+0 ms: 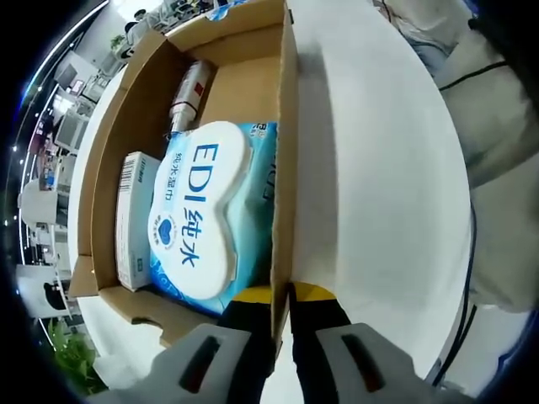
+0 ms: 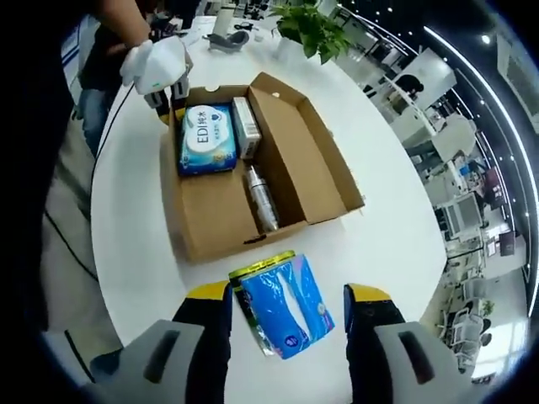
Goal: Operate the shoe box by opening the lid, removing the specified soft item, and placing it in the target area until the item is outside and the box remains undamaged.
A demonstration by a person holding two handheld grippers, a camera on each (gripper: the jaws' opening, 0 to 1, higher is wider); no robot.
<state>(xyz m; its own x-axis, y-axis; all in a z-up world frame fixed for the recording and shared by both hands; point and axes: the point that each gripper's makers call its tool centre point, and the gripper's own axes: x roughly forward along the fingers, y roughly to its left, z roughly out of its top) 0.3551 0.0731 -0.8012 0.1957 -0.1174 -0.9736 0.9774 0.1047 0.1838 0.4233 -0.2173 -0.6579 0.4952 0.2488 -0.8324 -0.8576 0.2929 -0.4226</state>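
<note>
1. The shoe box [image 2: 253,160] stands open on the white surface [image 2: 379,244], its lid [image 2: 307,151] folded out flat to one side, so the opening step looks done and the cardboard shows no tear or crush.
2. The left claw [image 1: 282,316] is clamped on the box's side wall, one jaw inside and one outside, apparently steadying it; in the right gripper view a gloved hand [image 2: 156,63] holds that claw at the far corner of the box.
3. The right claw [image 2: 286,324] has its jaws well apart, with a blue soft tissue pack [image 2: 282,307] lying on the surface between them, outside the box and just beside its near end. I judge this to be the removed item; whether the jaws touch it I cannot tell.
4. Left in the box are a blue-and-white wet wipes pack [image 1: 202,210], a small white carton [image 1: 135,219] beside it, and a silver bottle [image 1: 189,97] towards the other end.
5. If the tissue pack is the specified item, what is left is to confirm it sits in the target area, which has no visible marking, and to take both claws clear.
6. The surface is round, white and glossy. A potted plant [image 2: 312,25] stands at its far edge, and the room beyond looks like an open office with desks and ceiling light strips.
</note>
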